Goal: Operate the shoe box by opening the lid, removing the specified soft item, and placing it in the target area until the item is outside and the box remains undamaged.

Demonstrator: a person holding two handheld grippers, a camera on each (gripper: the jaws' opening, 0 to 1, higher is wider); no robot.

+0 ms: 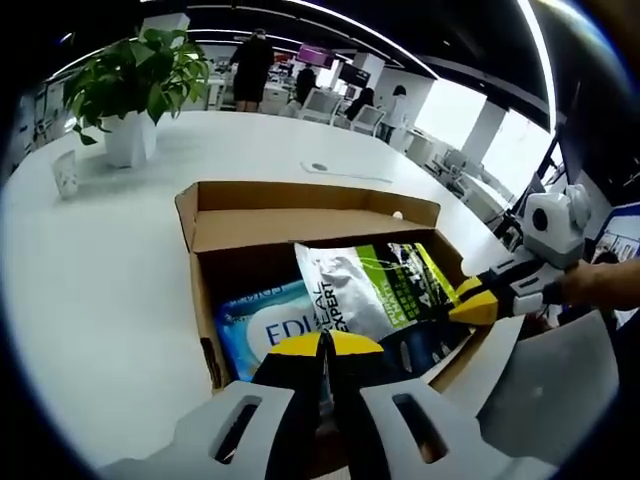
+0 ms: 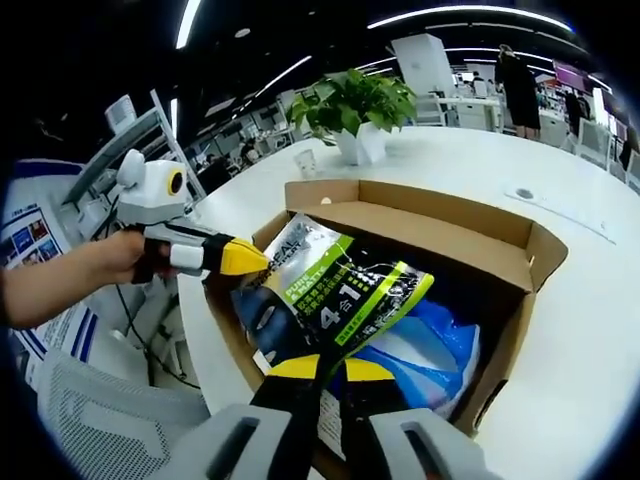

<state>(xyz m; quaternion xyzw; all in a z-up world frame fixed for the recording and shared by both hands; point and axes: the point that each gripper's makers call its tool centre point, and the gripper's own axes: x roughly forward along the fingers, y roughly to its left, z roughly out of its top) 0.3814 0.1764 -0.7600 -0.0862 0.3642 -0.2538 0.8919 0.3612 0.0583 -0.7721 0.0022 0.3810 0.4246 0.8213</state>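
Gripping silver pouch (image 2: 325,290) in open box (image 2: 510,250)

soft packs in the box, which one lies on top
The silver and green pack, gripped at its edge by the right gripper; the blue pack lies beneath it.

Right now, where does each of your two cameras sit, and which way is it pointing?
Left gripper view: rides on the left tongs, looking over the open cardboard box toward a potted plant; its own yellow-tipped jaws rise shut at the bottom, and the right tongs enter from the right.
Right gripper view: rides on the right tongs, looking across the box from its other side; a hand holds the left tongs at the box edge.
Shared: box, green-striped silver pouch, blue packet, plant, white table.
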